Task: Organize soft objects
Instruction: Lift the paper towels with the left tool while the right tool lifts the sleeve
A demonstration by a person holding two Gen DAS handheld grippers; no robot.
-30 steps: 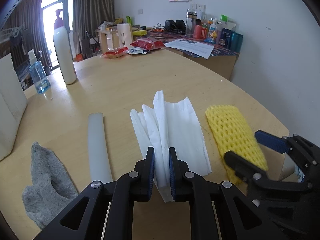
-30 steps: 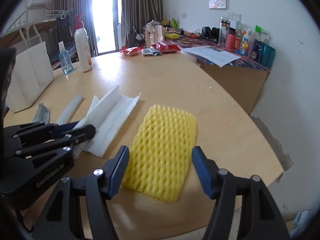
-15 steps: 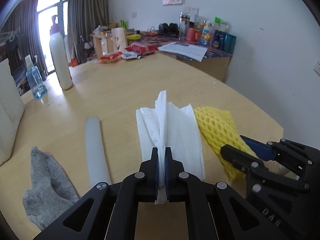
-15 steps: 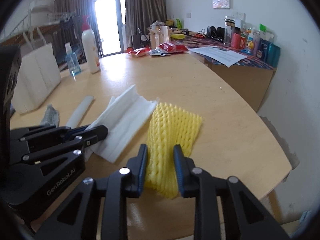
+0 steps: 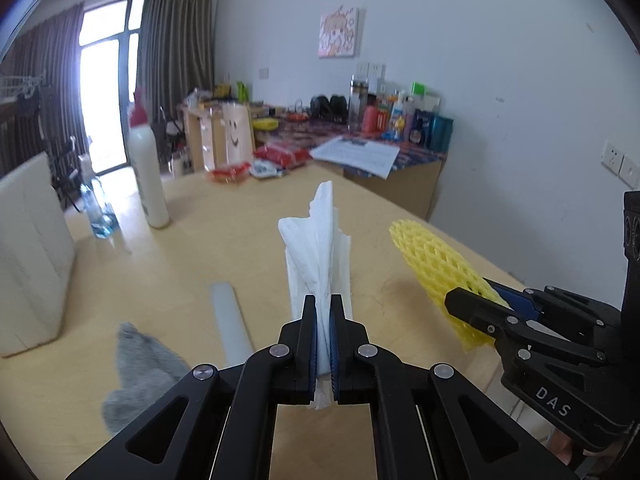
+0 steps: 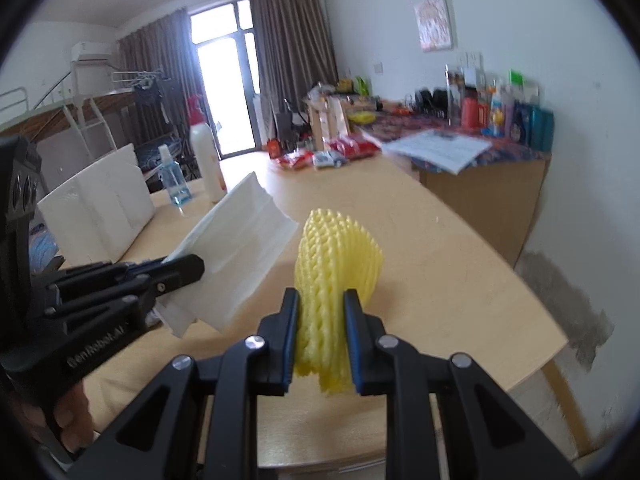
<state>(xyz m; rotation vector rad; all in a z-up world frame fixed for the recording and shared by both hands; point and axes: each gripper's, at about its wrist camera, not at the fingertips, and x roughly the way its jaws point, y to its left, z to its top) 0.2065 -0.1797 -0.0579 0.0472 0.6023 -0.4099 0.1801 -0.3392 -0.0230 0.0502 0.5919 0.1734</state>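
Observation:
My left gripper (image 5: 324, 304) is shut on a white paper towel (image 5: 320, 248) and holds it up off the wooden table (image 5: 224, 240). My right gripper (image 6: 321, 300) is shut on a yellow foam net (image 6: 336, 264) and holds it raised above the table. The net (image 5: 436, 268) and the right gripper (image 5: 472, 306) show at the right of the left wrist view. The towel (image 6: 236, 256) and the left gripper (image 6: 188, 268) show at the left of the right wrist view. A grey cloth (image 5: 140, 372) and a white foam tube (image 5: 232, 324) lie on the table at the left.
A white foam block (image 5: 32, 248) stands at the left. A tall white bottle (image 5: 146, 168) and a small blue bottle (image 5: 98, 216) stand behind it. Red snack packs (image 5: 280, 156) and a paper bag (image 5: 236, 136) sit at the far end. The table's edge (image 6: 532, 304) runs along the right.
Both grippers have lifted their loads off the table: the left raised the paper towel, the right raised the yellow net. A second ago the right gripper was open around the flat net.

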